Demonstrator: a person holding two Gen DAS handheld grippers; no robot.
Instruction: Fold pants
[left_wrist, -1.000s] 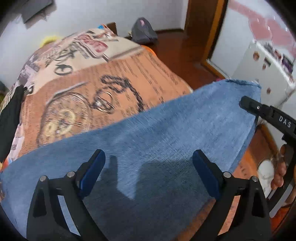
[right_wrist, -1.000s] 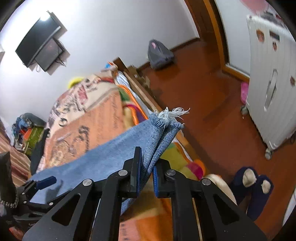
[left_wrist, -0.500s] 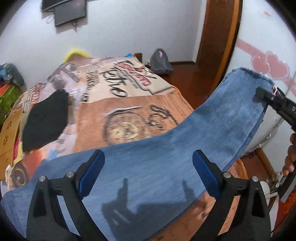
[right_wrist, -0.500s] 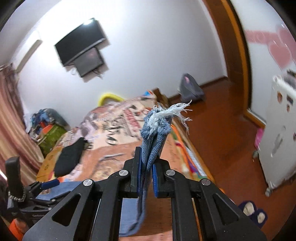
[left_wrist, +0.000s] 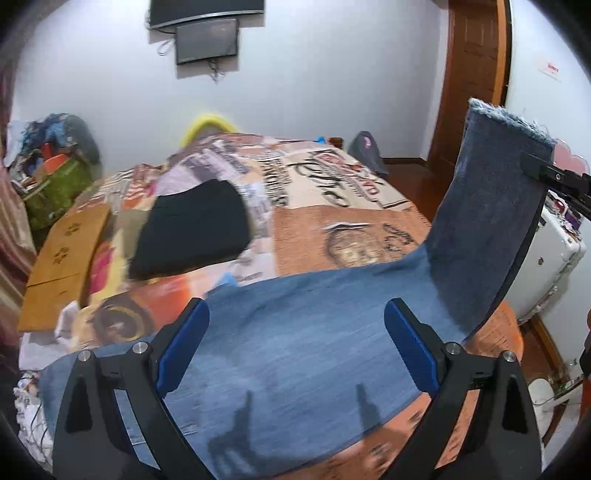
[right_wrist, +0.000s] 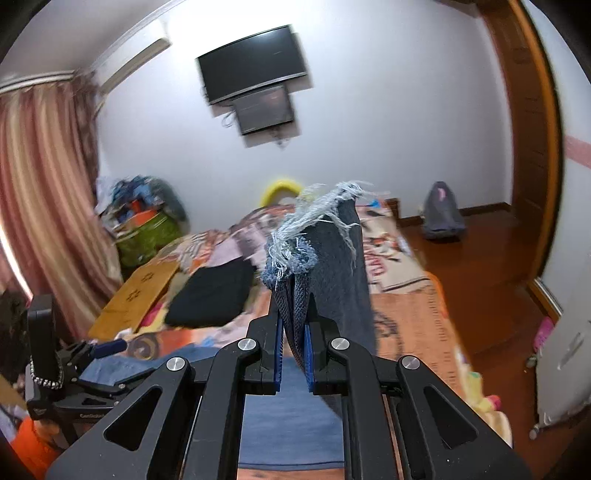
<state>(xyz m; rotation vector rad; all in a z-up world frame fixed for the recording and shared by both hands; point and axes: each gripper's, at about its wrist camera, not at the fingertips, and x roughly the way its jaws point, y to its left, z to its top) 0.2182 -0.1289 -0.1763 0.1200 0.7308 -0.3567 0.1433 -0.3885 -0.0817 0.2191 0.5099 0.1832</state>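
Note:
Blue denim pants lie across the near end of the bed. Their frayed leg end is lifted upright at the right. My right gripper is shut on that doubled, frayed hem, and its black tip shows at the right edge of the left wrist view. My left gripper hovers over the flat part of the pants, jaws wide open, with nothing between the blue pads. In the right wrist view it appears low at the left.
A printed bedspread covers the bed. On it lie a folded black garment and a wooden board. A green bag pile stands at the far left, a white cabinet at the right, a backpack on the floor.
Both grippers have risen and tilted up. The right one has carried the hem from low beside the bed to high above it, so the leg end now stands upright. The left stays open.

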